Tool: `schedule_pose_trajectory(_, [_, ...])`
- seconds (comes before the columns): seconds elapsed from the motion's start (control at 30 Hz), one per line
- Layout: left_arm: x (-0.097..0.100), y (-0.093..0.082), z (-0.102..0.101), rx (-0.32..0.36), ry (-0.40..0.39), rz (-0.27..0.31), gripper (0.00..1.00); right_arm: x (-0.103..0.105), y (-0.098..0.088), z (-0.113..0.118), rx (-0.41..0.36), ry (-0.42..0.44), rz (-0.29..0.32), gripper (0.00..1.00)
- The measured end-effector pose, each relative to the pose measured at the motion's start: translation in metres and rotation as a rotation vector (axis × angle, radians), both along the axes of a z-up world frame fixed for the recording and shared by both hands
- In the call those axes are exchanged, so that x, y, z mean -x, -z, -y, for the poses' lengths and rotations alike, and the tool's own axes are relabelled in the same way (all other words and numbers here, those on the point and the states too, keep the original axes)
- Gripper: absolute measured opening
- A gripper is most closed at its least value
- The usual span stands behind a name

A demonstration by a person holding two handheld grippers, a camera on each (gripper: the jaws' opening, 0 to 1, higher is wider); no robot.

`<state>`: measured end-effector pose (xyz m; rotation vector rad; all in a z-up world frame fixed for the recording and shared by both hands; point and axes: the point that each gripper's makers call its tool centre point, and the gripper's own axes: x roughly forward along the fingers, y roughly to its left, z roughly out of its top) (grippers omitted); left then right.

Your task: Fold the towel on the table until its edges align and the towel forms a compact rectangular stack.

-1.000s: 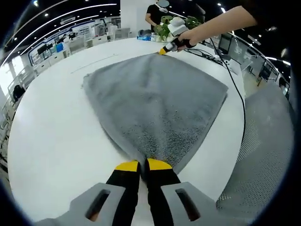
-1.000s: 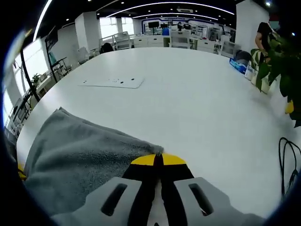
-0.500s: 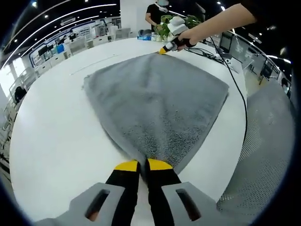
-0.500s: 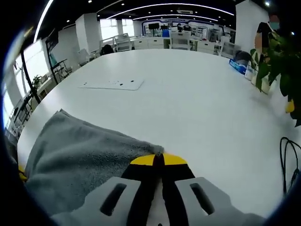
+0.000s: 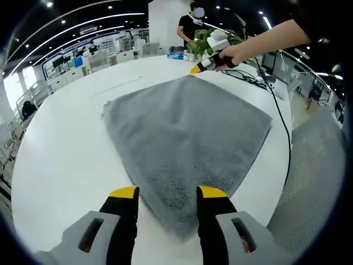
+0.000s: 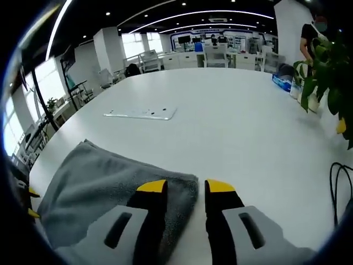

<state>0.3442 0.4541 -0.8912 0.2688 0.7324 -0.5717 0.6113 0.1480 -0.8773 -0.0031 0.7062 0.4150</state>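
Note:
A grey towel [image 5: 185, 130] lies flat on the white table [image 5: 60, 143], folded into a roughly square layer. My left gripper [image 5: 168, 193] stands open just above the near corner, and the towel's tip lies between and under its jaws. At the far corner a hand holds my right gripper [image 5: 199, 68]. In the right gripper view the right gripper [image 6: 186, 187] is open too, with the towel's [image 6: 110, 182] corner resting free under the left jaw. The left gripper's yellow fingertips [image 6: 31, 193] peek in at the far left edge.
A thin white sheet [image 6: 140, 113] lies on the table beyond the towel. A potted plant [image 6: 325, 61], a blue box [image 6: 281, 80] and black cables [image 5: 281, 116] sit at the table's right edge. A person [image 5: 190, 27] stands behind. A grey perforated surface [image 5: 317, 165] borders the table.
Both grippers have opened and let go of the towel corners they were pinching. The towel now rests flat on the table. Both cameras have drawn back a little.

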Motion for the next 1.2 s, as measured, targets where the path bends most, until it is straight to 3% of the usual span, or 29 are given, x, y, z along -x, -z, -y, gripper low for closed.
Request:
schedule_pose_trajectory(0.1, [-0.004,-0.006,0.006,-0.004,0.003,0.015,0.60,0.004,-0.001,0.004,0.000,0.001,-0.008,0.34])
schedule_pose_trajectory(0.4, [-0.005,-0.020,0.042,0.031,0.036,0.015,0.71,0.020,-0.017,0.020,-0.017,-0.003,0.009,0.39])
schedule_pose_trajectory(0.63, [-0.001,-0.032,0.076,0.033,0.110,0.050,0.75,0.025,-0.027,0.028,-0.033,0.024,0.030,0.46])
schedule_pose_trajectory(0.87, [0.001,-0.042,0.116,0.052,0.175,0.065,0.76,0.035,-0.039,0.028,-0.081,0.017,0.034,0.47])
schedule_pose_trajectory(1.2, [0.003,-0.047,0.171,0.062,0.281,0.064,0.76,0.051,-0.050,0.030,-0.078,-0.053,0.037,0.47])
